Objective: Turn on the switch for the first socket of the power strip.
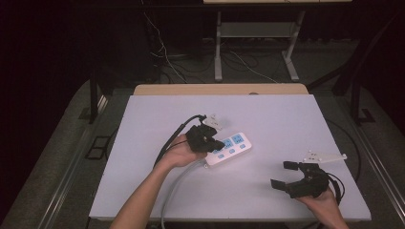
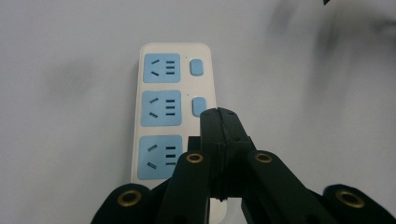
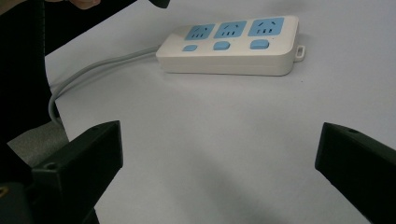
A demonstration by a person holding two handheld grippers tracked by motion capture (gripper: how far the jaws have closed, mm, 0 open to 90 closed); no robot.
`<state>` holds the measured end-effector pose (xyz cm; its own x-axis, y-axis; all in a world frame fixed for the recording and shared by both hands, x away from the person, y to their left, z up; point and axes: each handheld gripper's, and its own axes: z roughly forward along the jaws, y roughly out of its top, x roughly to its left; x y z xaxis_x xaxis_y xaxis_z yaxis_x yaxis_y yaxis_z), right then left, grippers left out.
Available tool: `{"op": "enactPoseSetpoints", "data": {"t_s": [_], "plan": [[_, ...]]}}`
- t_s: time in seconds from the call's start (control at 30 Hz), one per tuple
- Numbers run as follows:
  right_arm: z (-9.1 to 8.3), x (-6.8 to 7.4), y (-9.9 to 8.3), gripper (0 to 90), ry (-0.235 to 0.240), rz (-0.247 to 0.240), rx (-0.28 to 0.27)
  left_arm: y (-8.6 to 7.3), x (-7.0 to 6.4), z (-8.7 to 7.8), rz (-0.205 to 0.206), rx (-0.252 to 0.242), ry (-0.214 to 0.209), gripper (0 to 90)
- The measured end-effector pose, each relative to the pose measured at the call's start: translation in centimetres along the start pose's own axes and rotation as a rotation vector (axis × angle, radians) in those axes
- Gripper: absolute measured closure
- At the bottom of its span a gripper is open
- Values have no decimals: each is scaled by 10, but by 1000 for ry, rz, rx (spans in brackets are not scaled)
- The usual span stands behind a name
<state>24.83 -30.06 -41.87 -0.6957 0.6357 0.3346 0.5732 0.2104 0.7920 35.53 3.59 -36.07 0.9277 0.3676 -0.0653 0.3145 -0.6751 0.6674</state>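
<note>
White table: the white table point(image 1: 286, 124) holds one power strip point(image 1: 232, 149) near the middle.
Power strip: it lies flat, white with three blue sockets point(image 2: 160, 108) and three blue buttons point(image 3: 222, 45). Its grey cord point(image 3: 88, 70) runs off toward the near edge.
Left gripper: the left gripper point(image 1: 210, 141) is over the near end of the strip. Its jaws are pressed tight together with nothing between them. The tip sits by the buttons, at the near one.
Right gripper: the right gripper point(image 1: 286, 175) is well apart, at the near right. Its jaws are spread wide and hold nothing.
Step now: it looks like the left tip is pushing a button, or is about to.
Next move: a small, straight push down on the button should do it. The right gripper may need to hold the strip so it does not slide.
</note>
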Motion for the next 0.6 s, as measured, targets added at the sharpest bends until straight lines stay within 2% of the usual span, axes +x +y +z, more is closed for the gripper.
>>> {"op": "enactPoseSetpoints", "data": {"t_s": [0.3, 0.47, 0.53, 0.6], "plan": [[0, 0, 0, 4, 3, -2, 1, -5, 1, -21, -32, -30, 16, 893], [0, 0, 0, 3, 3, -1, 1, -11, 4, -36, -62, -70, 28, 884], [0, 0, 0, 4, 2, 1, 0, -14, 5, -42, -76, -88, 25, 825], [1, 0, 0, 4, 3, 1, 0, -17, 5, -48, -83, -99, 30, 805]]}}
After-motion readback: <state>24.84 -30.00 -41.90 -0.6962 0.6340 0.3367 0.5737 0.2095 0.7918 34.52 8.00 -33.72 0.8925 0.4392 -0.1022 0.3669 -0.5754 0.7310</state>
